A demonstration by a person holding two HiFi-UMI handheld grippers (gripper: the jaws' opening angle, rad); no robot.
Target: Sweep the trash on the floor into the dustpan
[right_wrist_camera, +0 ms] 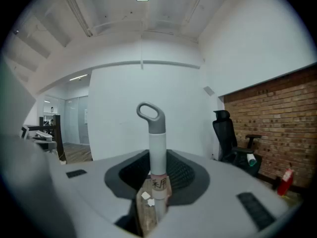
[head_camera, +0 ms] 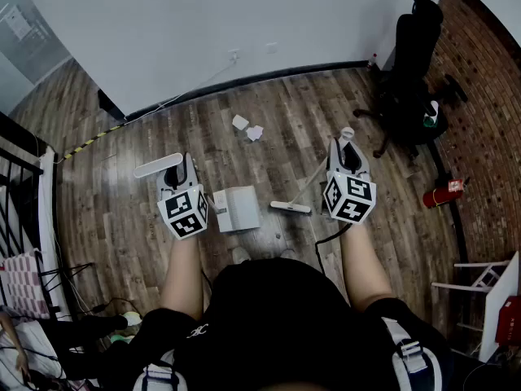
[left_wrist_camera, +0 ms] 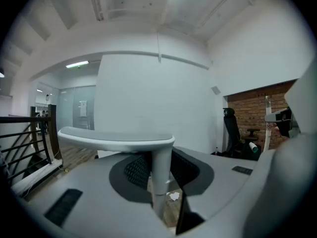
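Two crumpled white paper scraps [head_camera: 248, 128] lie on the wood floor ahead of me, near the wall. A white dustpan [head_camera: 238, 208] rests on the floor between my grippers. Its upright handle [left_wrist_camera: 161, 175] with a flat T-shaped top [left_wrist_camera: 116, 139] stands between the jaws of my left gripper [head_camera: 184, 172], which is shut on it. My right gripper [head_camera: 346, 151] is shut on the broom's white shaft [right_wrist_camera: 158, 160], which ends in a grey loop [right_wrist_camera: 150, 112]. The broom head [head_camera: 291, 207] sits on the floor right of the dustpan. Both gripper views show the scraps [right_wrist_camera: 145, 196] small between the jaws.
A black office chair [head_camera: 411, 63] stands at the far right by the brick wall [head_camera: 488, 137], with a red fire extinguisher [head_camera: 444, 192] nearer. A white wall with a dark baseboard [head_camera: 244, 82] closes the far side. A black railing [head_camera: 20, 157] runs along the left. White furniture legs [head_camera: 476, 275] show at lower right.
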